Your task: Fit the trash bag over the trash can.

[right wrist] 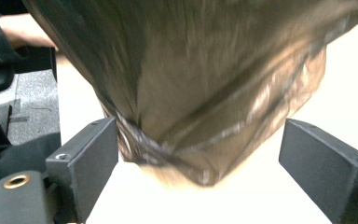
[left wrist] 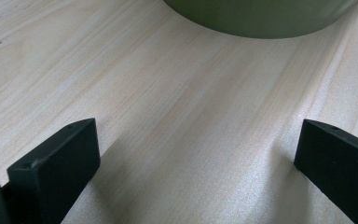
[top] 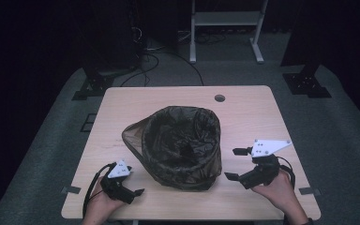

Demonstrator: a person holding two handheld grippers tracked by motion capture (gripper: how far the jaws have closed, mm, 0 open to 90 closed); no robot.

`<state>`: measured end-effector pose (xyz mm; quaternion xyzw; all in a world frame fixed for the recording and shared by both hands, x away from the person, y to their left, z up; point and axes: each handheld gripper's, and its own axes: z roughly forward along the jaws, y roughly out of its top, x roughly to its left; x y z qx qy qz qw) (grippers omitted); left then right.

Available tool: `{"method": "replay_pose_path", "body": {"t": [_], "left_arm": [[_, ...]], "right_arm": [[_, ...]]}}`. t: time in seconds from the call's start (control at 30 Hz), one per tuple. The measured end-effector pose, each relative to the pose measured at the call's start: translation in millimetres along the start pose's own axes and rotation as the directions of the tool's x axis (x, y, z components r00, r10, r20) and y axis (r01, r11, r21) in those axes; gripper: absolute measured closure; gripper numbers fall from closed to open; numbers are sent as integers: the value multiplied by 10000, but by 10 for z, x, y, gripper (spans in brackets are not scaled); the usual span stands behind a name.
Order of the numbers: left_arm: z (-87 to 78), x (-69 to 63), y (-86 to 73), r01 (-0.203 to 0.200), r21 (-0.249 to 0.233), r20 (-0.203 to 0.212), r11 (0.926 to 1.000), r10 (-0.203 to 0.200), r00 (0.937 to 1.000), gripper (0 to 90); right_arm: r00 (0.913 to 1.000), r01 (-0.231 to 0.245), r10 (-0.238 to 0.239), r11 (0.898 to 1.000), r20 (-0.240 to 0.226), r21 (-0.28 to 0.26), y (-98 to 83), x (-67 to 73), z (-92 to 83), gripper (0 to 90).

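A round bin lined with a dark, glossy plastic bag (top: 183,145) stands in the middle of the light wooden table (top: 243,108). The bag's edge is folded over the rim and hangs loose down the outside. My left gripper (top: 133,190) rests low near the table's front left, jaws wide apart (left wrist: 196,158) over bare wood, with the bin's green base (left wrist: 261,18) ahead of it. My right gripper (top: 234,164) is held just right of the bin, open. Its jaws straddle the bag's lower bulge (right wrist: 205,84) without touching it (right wrist: 205,158).
A round cable hole (top: 220,98) sits near the table's far edge. A white desk frame (top: 225,18) and black stands with cables (top: 98,79) are on the grey carpet behind. A hand and striped sleeve (right wrist: 9,30) show beyond the bag.
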<state>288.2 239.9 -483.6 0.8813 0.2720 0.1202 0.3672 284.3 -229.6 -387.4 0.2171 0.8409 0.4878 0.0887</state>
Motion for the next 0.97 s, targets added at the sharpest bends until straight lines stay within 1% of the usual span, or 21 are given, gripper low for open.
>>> {"method": "replay_pose_path", "body": {"t": [0.1,0.13,0.2,0.27,0.4,0.47,0.5,0.6,0.67,0.77,0.83,0.87,0.97], "left_arm": [[0,0,0,-3,3,1,10000,3,10000,0],[0,0,0,-3,3,0,10000,3,10000,0],[0,0,0,-4,3,-1,10000,4,10000,0],[0,0,0,-3,3,1,10000,3,10000,0],[-1,0,-1,-17,2,16,10000,17,10000,0],[-2,0,-2,-32,-2,30,10000,32,10000,0],[-2,1,-2,-36,3,33,10000,36,10000,0],[-2,1,-2,-38,0,35,10000,38,10000,0],[-2,1,-2,-43,3,36,10000,43,10000,0],[-3,0,-3,-40,4,44,10000,40,10000,0],[-4,-1,-4,-62,-3,64,10000,62,10000,0],[-4,-1,-5,-63,-11,71,10000,63,10000,0],[-5,-2,-6,-63,-12,73,10000,63,10000,0]], "right_arm": [[9999,-68,68,10000,80,64,-137,-15,27,109],[9999,-103,101,9998,90,148,-181,-22,43,109],[9996,-5,-6,9992,296,396,-268,-31,75,109],[9995,-116,101,9985,286,544,-357,-44,103,109],[9992,-112,77,9962,399,861,-523,-59,162,109],[9995,-100,67,9939,301,1101,-605,-72,209,109],[9994,-123,75,9901,352,1397,-646,-72,241,109],[9993,-6,-53,9871,359,1601,-732,-64,300,109],[9996,-85,32,9818,282,1897,-778,-61,347,109],[9995,31,-107,9713,309,2376,-817,-48,417,109],[9993,108,-200,9659,330,2588,-828,-40,458,109],[9989,186,-291,9656,367,2592,-829,-34,465,109],[9991,122,-224,9669,369,2550,-831,-40,464,109]]}}
